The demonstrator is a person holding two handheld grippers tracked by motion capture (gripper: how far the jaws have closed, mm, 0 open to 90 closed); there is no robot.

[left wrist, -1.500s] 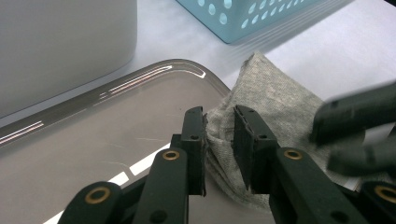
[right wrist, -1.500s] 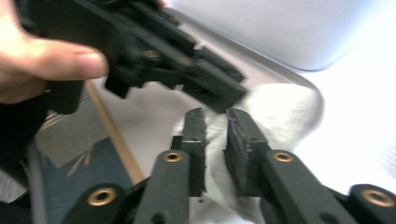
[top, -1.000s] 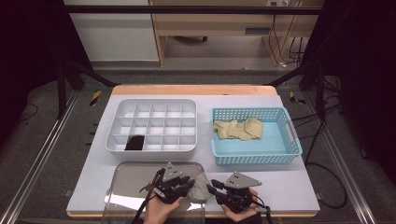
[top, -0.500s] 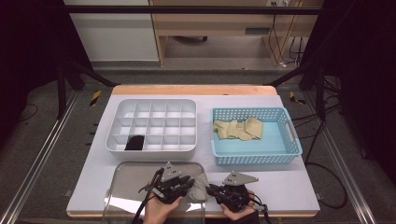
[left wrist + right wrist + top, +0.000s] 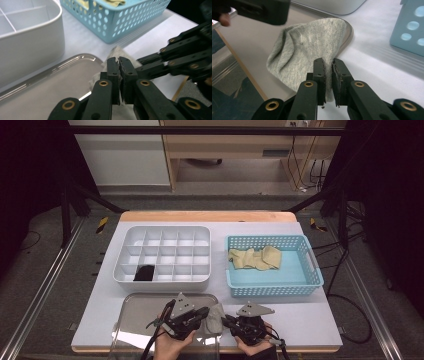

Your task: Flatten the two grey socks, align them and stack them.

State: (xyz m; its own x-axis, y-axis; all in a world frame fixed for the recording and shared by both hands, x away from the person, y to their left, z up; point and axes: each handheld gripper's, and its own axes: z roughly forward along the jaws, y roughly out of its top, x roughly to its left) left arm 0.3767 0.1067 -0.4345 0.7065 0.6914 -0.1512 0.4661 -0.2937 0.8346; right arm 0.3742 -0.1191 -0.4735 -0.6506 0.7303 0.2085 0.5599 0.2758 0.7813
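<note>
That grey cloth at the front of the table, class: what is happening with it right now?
A person holds a grey cloth between two handheld grippers, above the corner of a metal tray. The left gripper has just been closing on one edge; the right gripper pinches the other. Behind stand a white divided box and a blue basket with tan cloths.

No readable txt anywhere: no labels, brands, nos. or signs on what's in view. Checked high view + both gripper views. Yellow/black hazard-stripe tape bits on the floor point(image 5: 102, 224) L & R of the table point(image 5: 310, 320) are pattern only, no lettering.
</note>
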